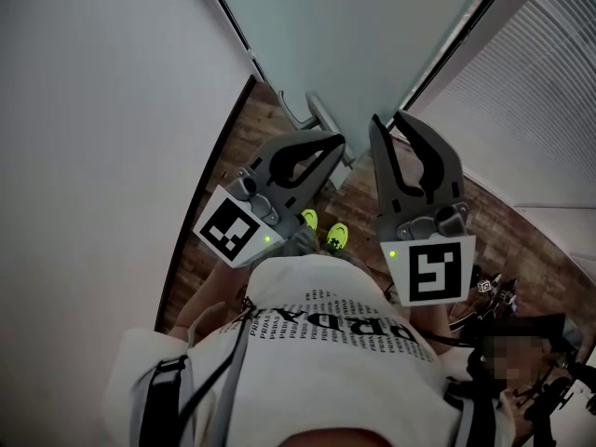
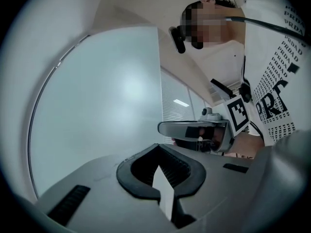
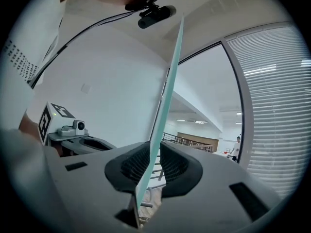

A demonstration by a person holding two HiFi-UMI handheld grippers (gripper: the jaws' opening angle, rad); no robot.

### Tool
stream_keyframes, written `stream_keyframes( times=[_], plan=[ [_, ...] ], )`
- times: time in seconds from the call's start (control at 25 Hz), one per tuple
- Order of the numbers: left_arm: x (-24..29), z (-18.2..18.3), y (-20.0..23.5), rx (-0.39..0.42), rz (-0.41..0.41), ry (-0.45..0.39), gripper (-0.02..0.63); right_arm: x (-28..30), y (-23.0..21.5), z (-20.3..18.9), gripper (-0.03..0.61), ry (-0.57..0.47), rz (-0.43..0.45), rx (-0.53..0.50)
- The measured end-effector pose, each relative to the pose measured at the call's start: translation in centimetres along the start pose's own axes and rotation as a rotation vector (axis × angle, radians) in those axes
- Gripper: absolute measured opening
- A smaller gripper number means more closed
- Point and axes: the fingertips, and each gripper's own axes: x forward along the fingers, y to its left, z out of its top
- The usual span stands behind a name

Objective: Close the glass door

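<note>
- Right claw [image 3: 156, 145] is clamped on the free edge of the glass door [image 1: 354, 26]. The door stands swung away from its frame [image 3: 241, 110], off to that claw's right. Looks like a decent hold for swinging it shut.
- Left claw [image 2: 158, 147] is clenched on nothing, parked just left of the right one, short of the door handle [image 1: 314, 115].
- Only readable writing: "PRADA" repeated across the person's shirt [image 1: 326, 333].

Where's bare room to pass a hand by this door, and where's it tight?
Free: the opening between the glass door and the blinds; the wood floor strip between the white wall and the left hand-held gripper. Crowded: around the door handle, where both sit side by side, the right hand-held gripper clamped on the door's edge.
</note>
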Motion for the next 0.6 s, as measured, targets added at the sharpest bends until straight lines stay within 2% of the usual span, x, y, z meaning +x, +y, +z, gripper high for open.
stream_keyframes(
  times=[0.24,0.44,0.6],
  plan=[
    [0.5,1.4,0.4,-0.006,-0.063,0.021,-0.002,0.2,-0.9,1.8,0.055,-0.004,-0.053,-0.009],
    [0.7,2.1,0.1,-0.003,-0.119,0.028,-0.002,-0.3,-1.3,1.7,0.056,0.028,-0.093,-0.003],
    [0.4,1.5,0.0,0.026,-0.16,0.024,-0.002,-0.7,-1.5,1.4,0.057,0.024,-0.142,-0.044]
  ],
)
